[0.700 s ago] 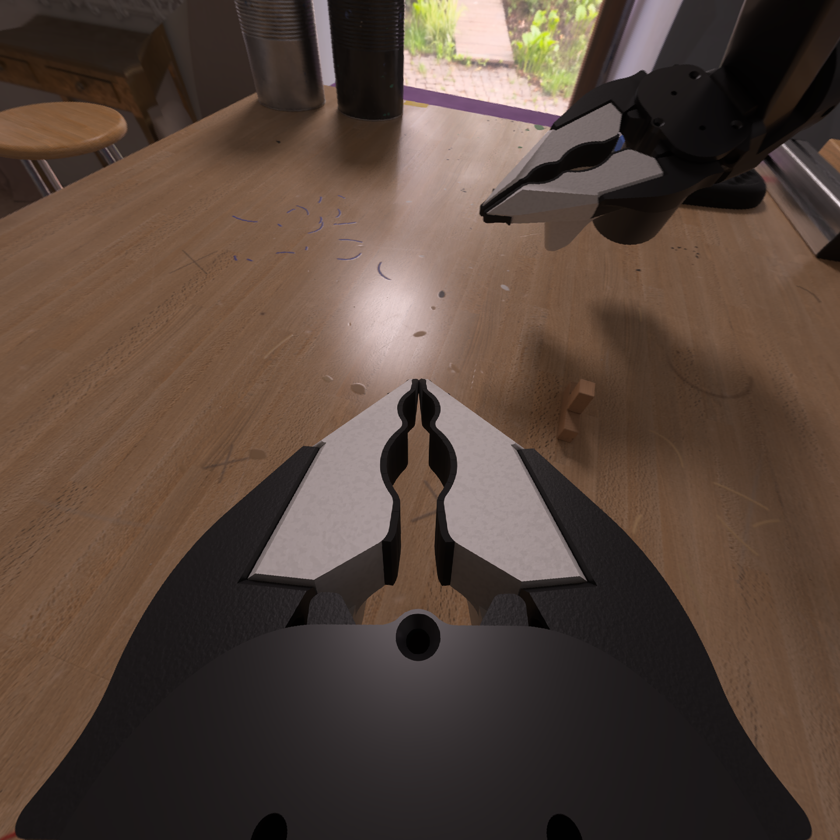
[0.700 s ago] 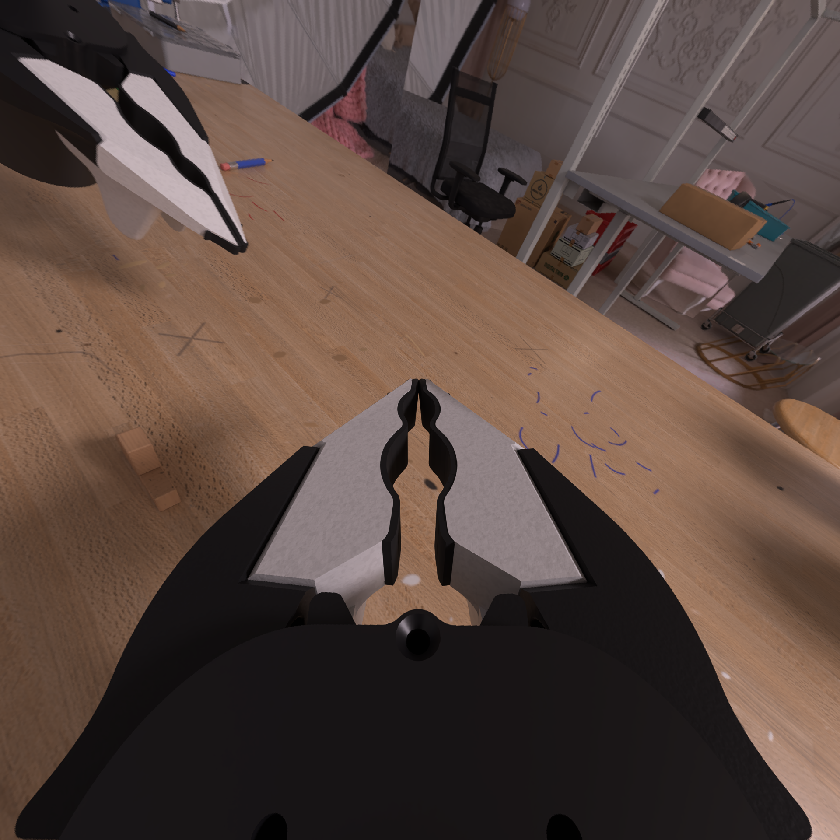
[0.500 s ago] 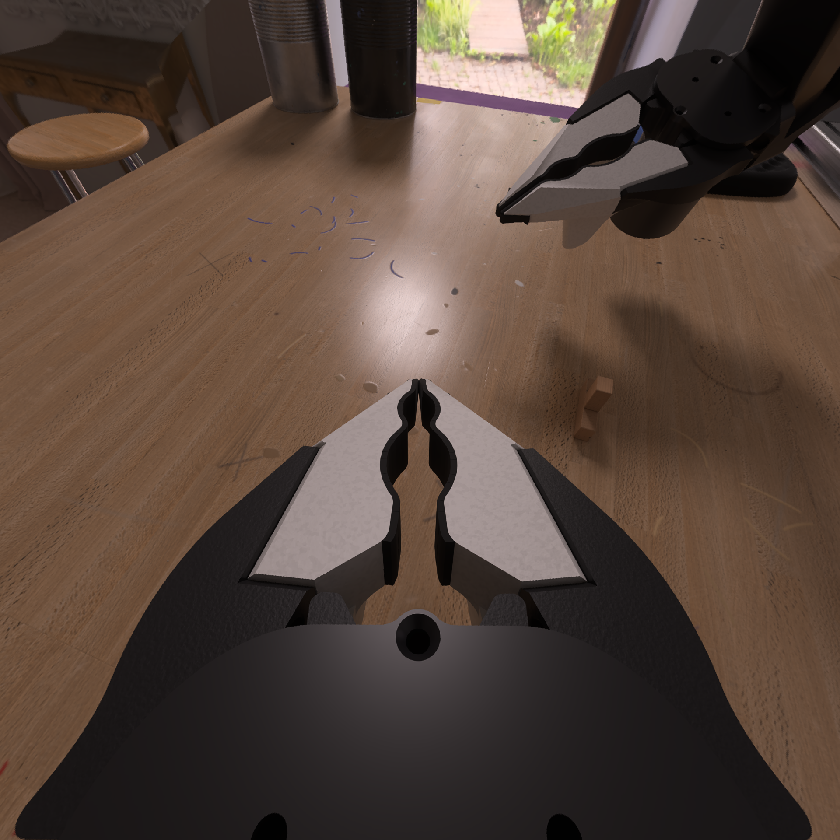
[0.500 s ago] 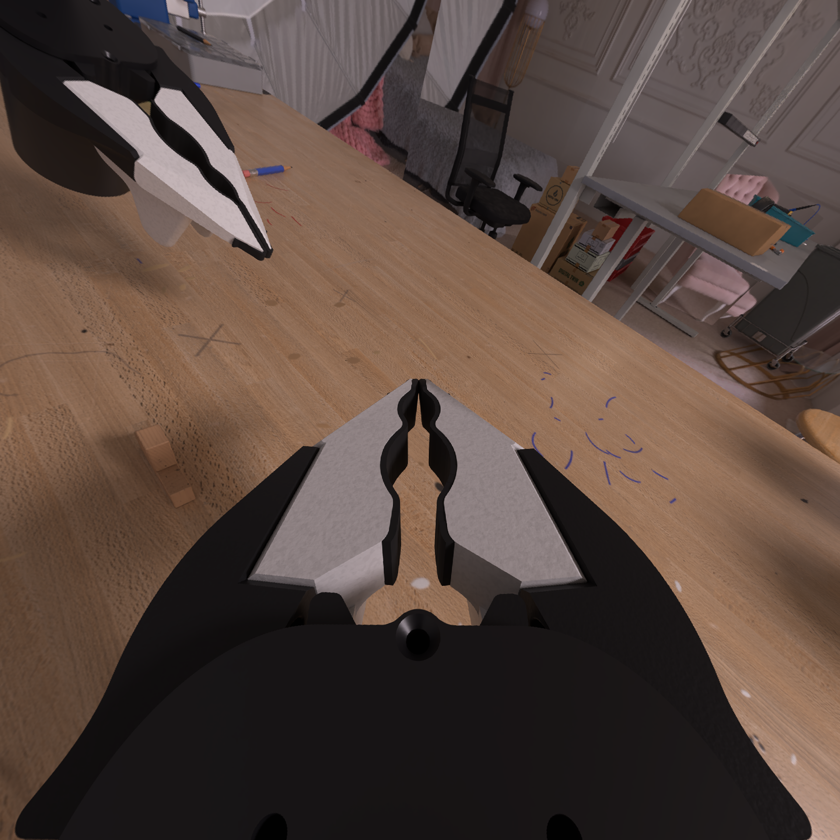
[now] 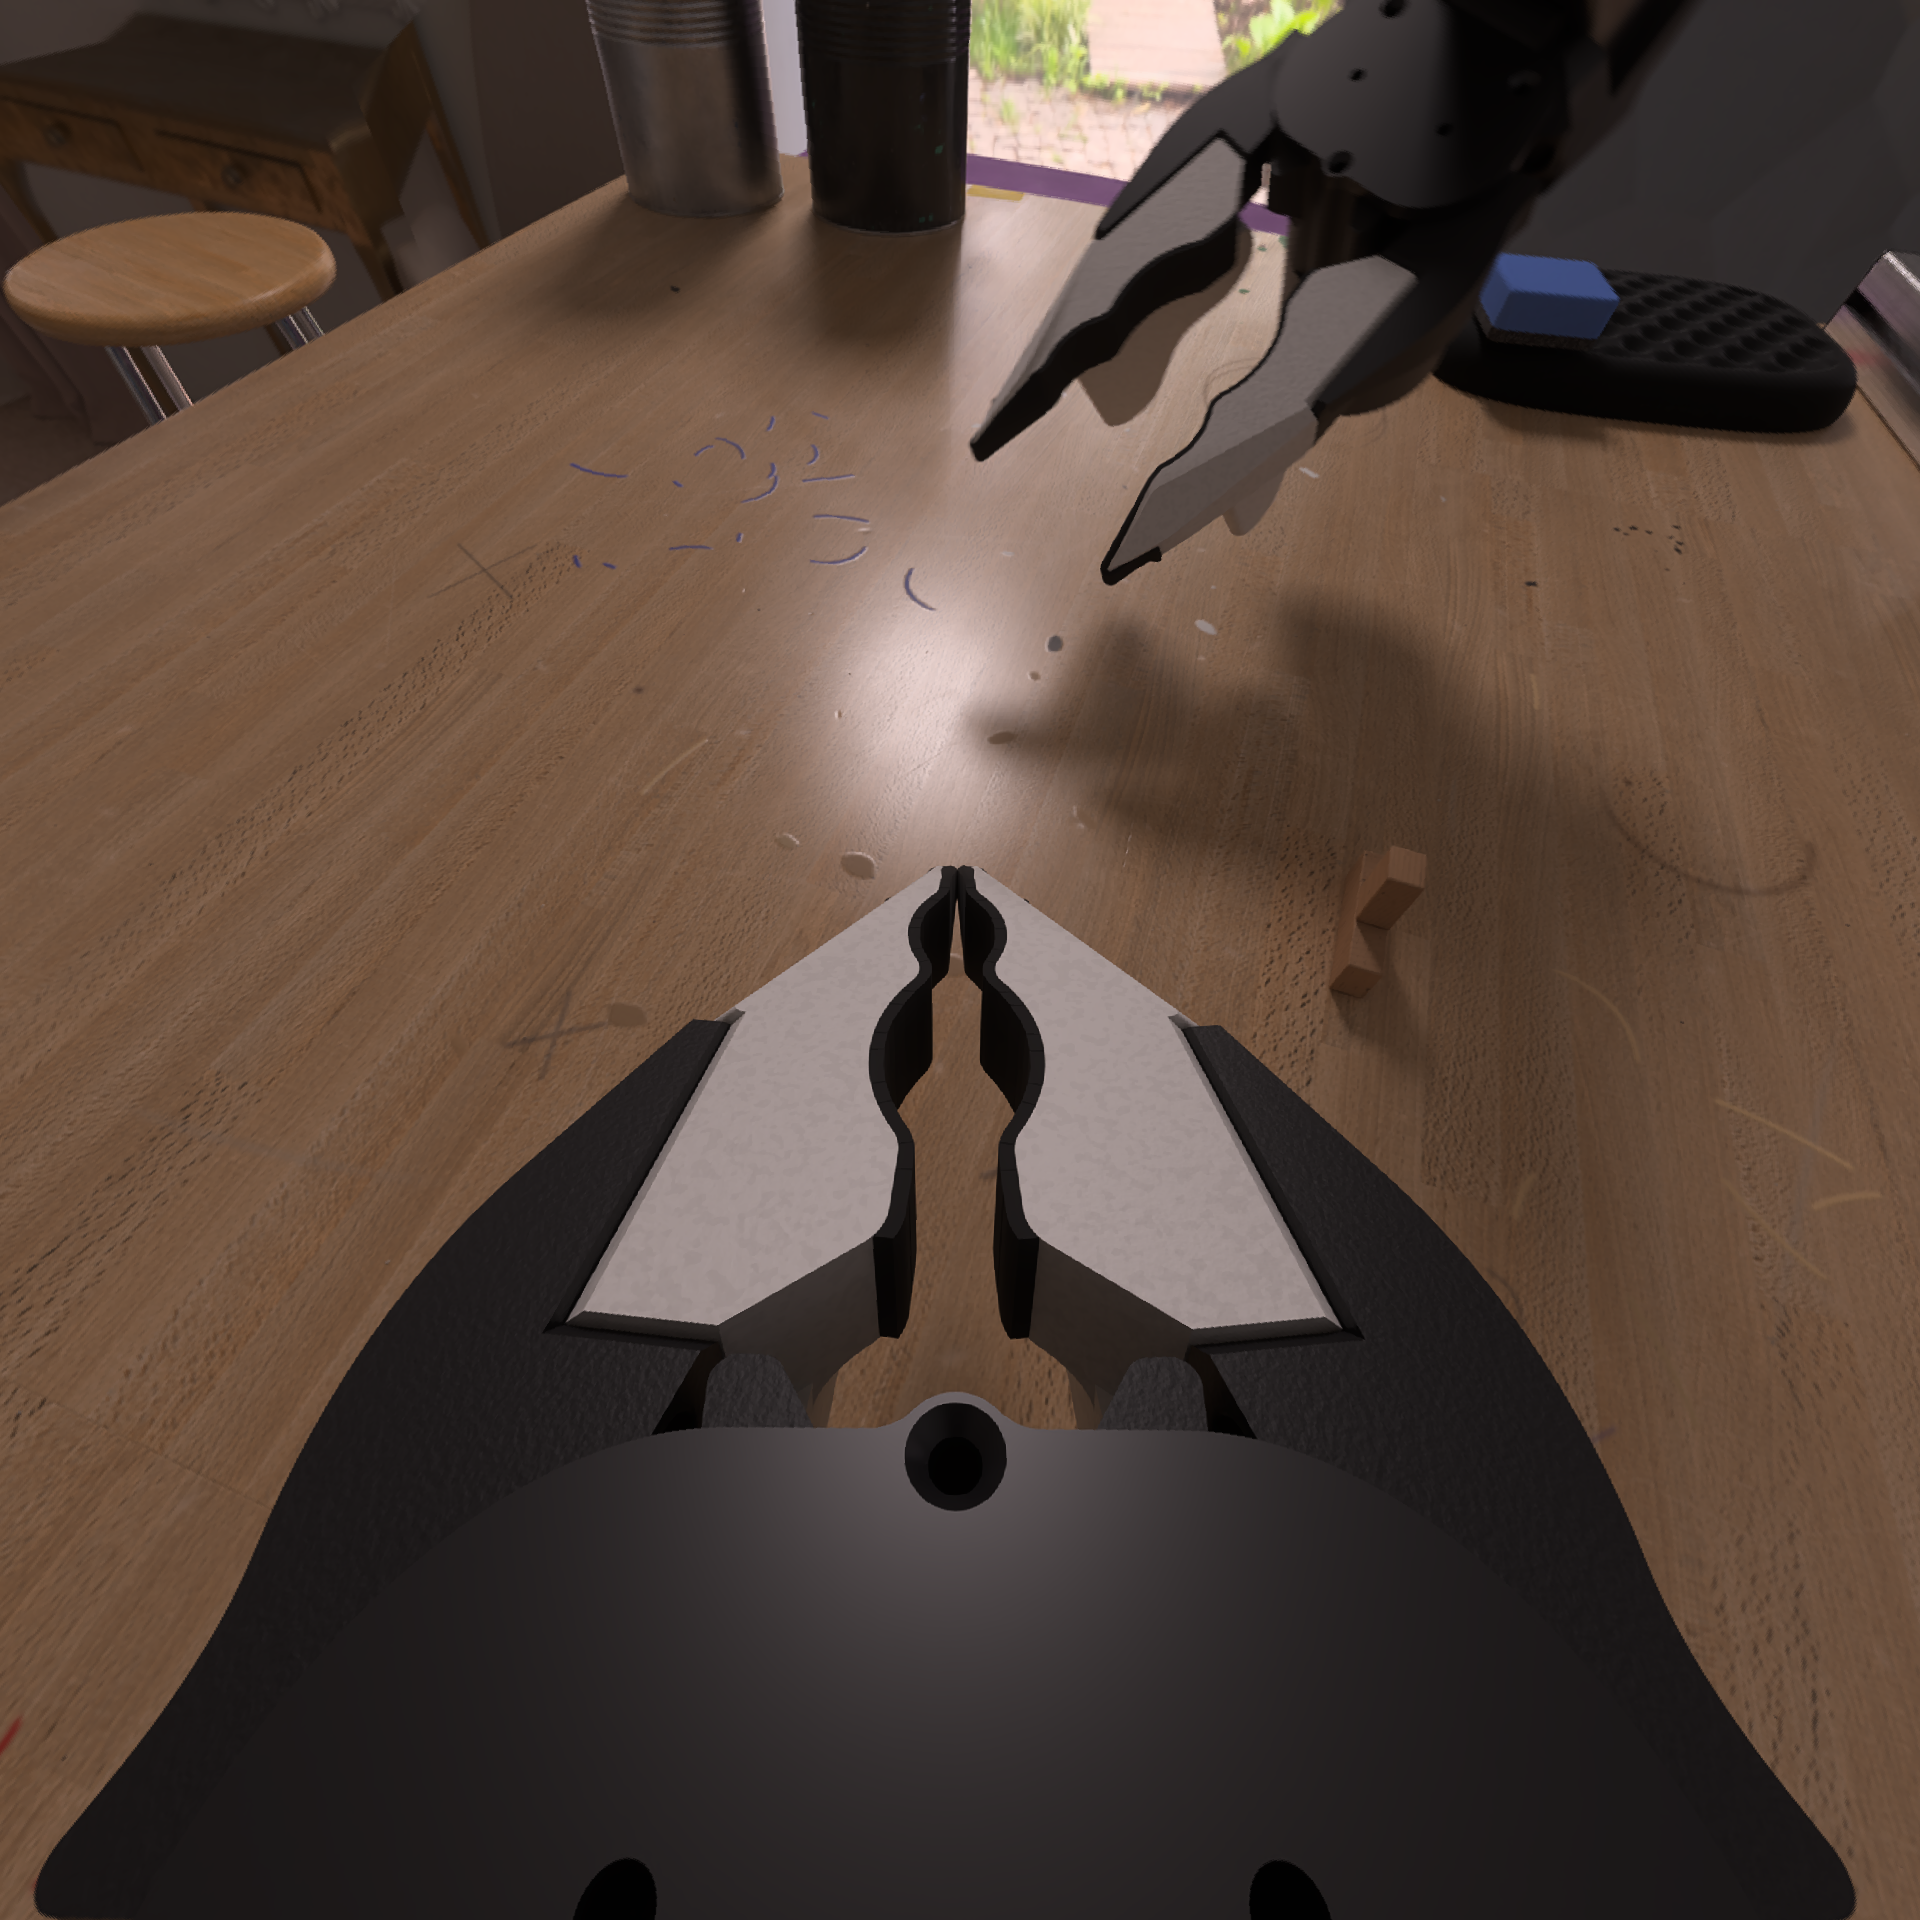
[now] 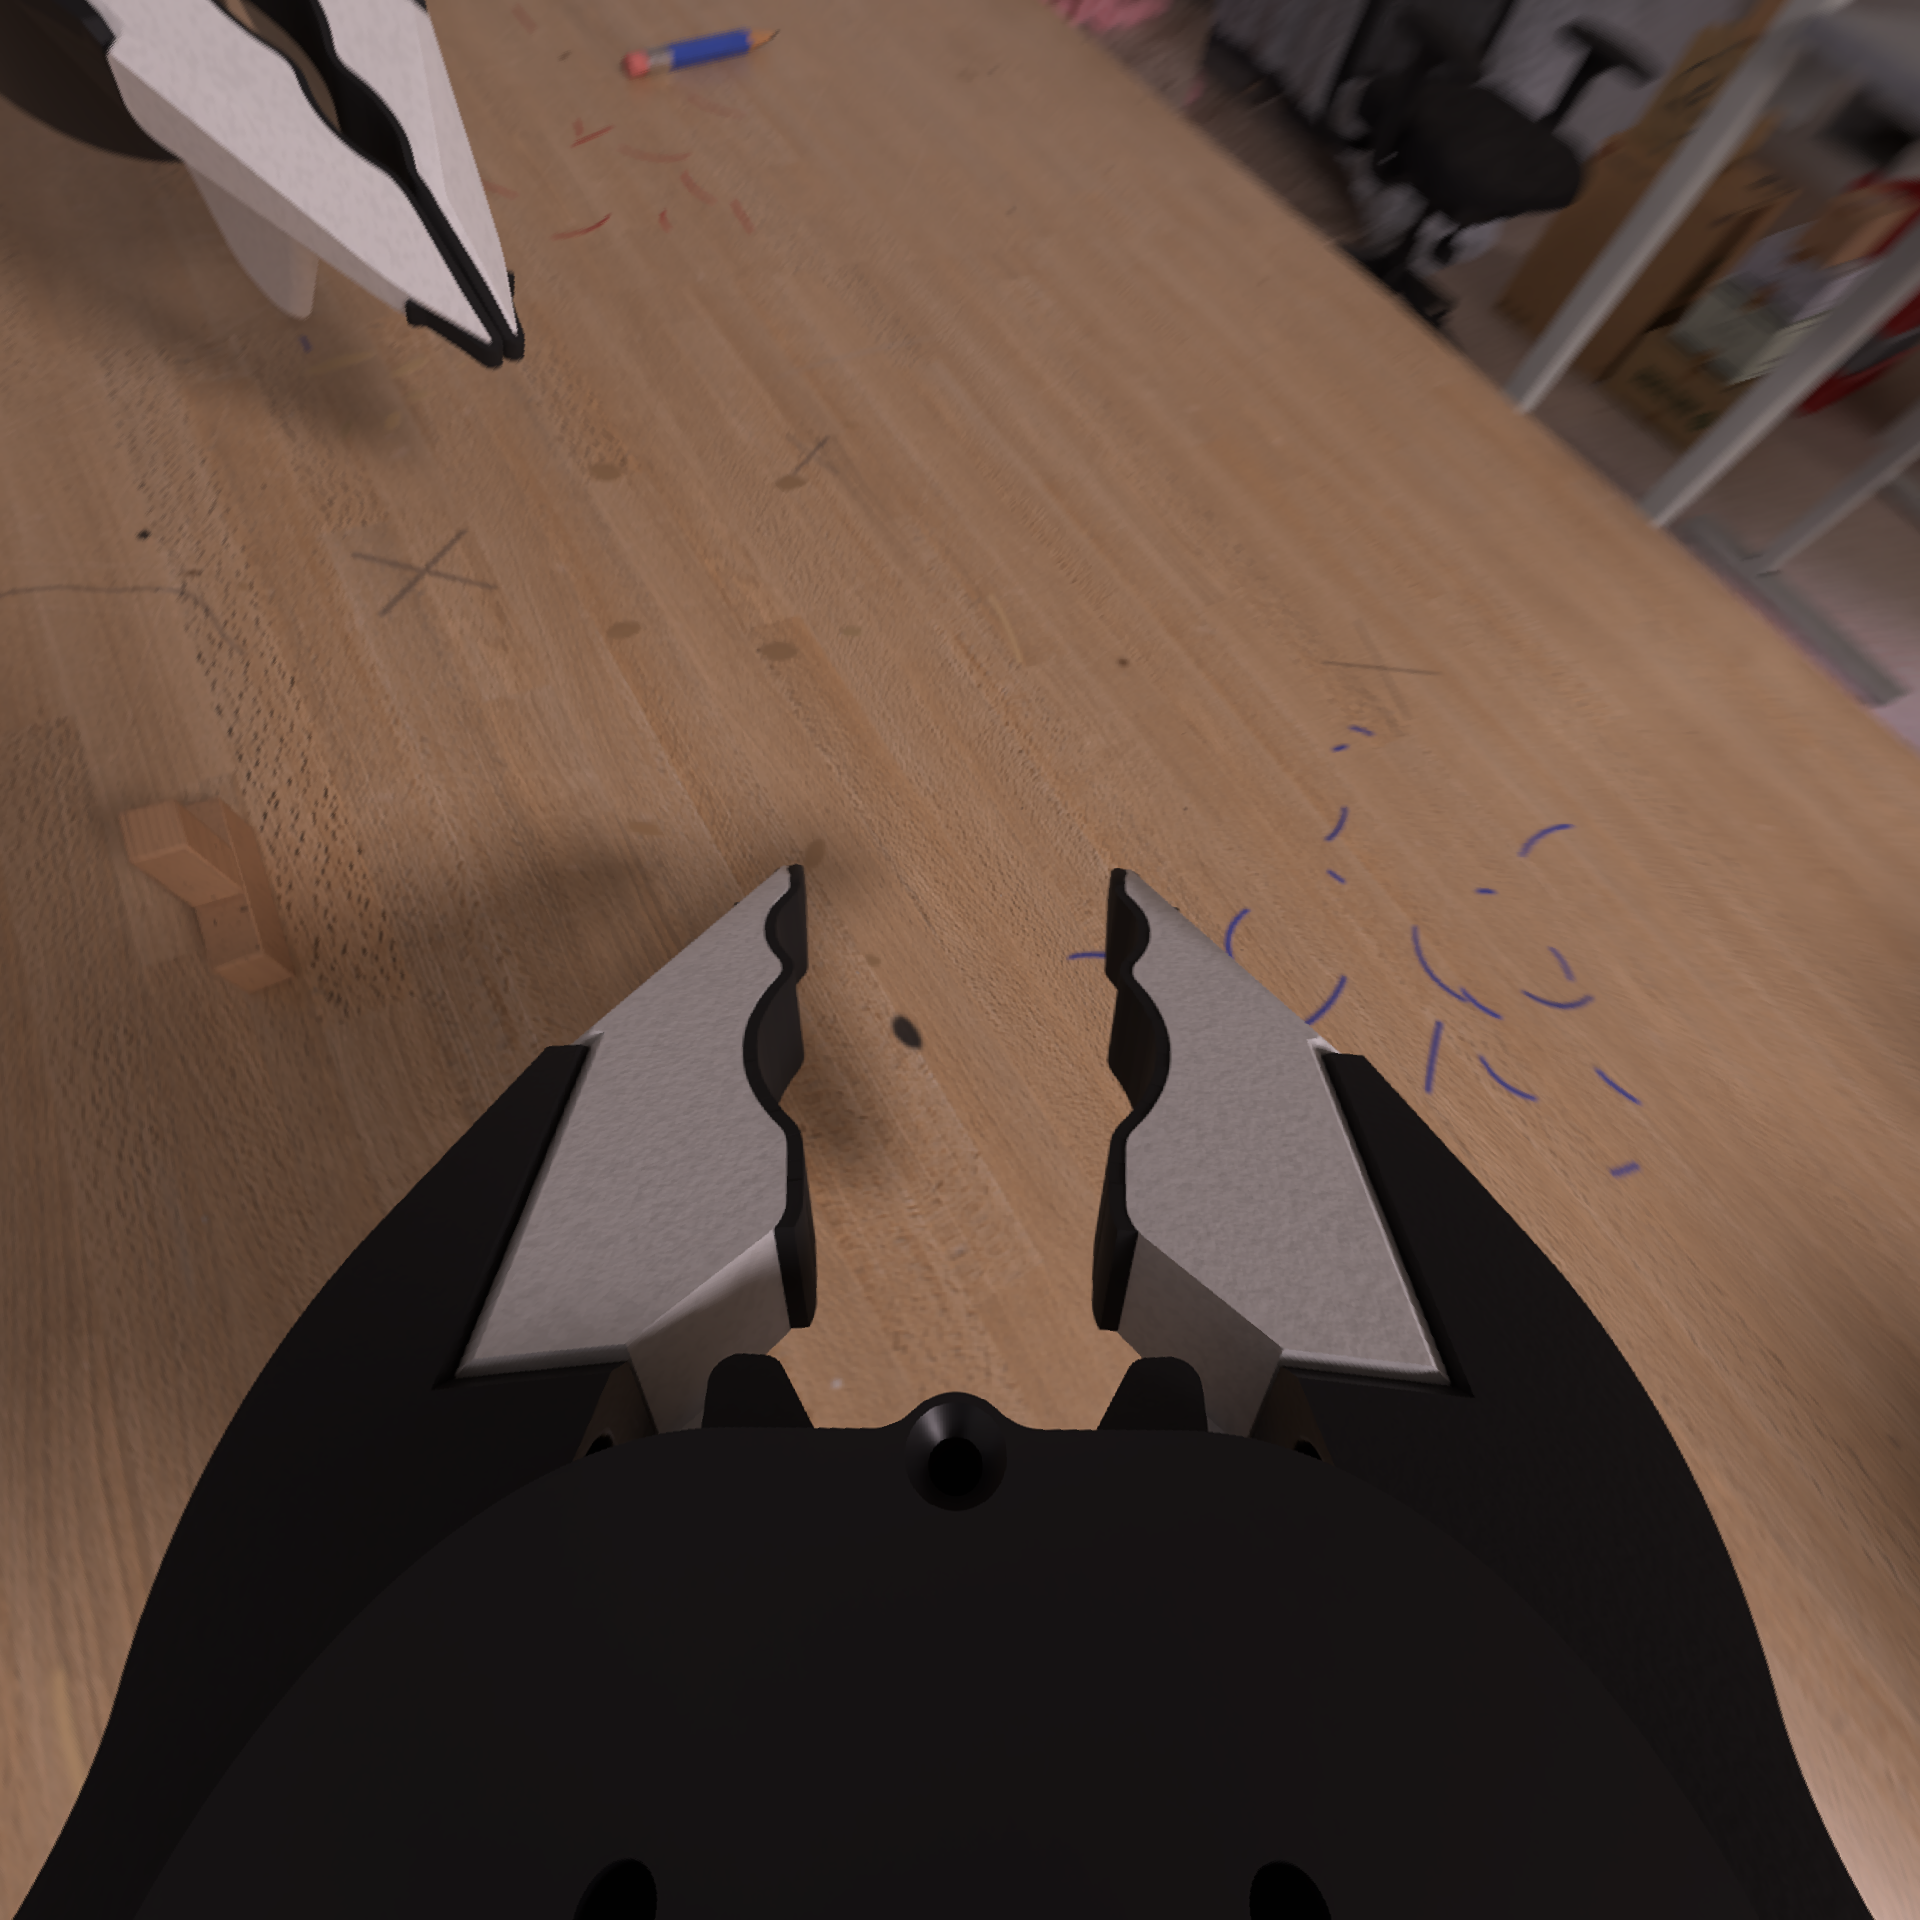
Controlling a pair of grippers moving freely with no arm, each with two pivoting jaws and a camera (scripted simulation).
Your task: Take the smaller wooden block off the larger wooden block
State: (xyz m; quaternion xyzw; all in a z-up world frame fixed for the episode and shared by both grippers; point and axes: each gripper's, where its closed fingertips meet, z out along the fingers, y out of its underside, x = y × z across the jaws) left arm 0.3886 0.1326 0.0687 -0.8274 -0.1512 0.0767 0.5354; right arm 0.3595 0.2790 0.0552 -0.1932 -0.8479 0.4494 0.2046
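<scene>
Two small wooden blocks stand stacked on the wooden table (image 5: 416, 831). The upper block (image 5: 1392, 888) looks a little wider than the lower block (image 5: 1356, 966). In the right wrist view the upper block (image 6: 177, 852) and the lower block (image 6: 244, 940) sit at the far left. My left gripper (image 5: 954, 875) is shut and empty, above the table to the left of the stack; it also shows in the right wrist view (image 6: 499, 348). My right gripper (image 6: 956, 875) is open and empty, well to the right of the stack. From the left wrist view it (image 5: 1049, 509) hovers beyond the stack.
A metal can (image 5: 686, 104) and a black can (image 5: 883, 104) stand at the table's far edge. A black perforated pad (image 5: 1704, 353) carries a blue block (image 5: 1548, 296). A stool (image 5: 171, 275) stands off the table. A blue pencil (image 6: 701, 50) lies far off.
My right gripper has opened, tipped down towards the table and swung. My left gripper stays shut and has shifted only slightly. The blocks have not moved.
</scene>
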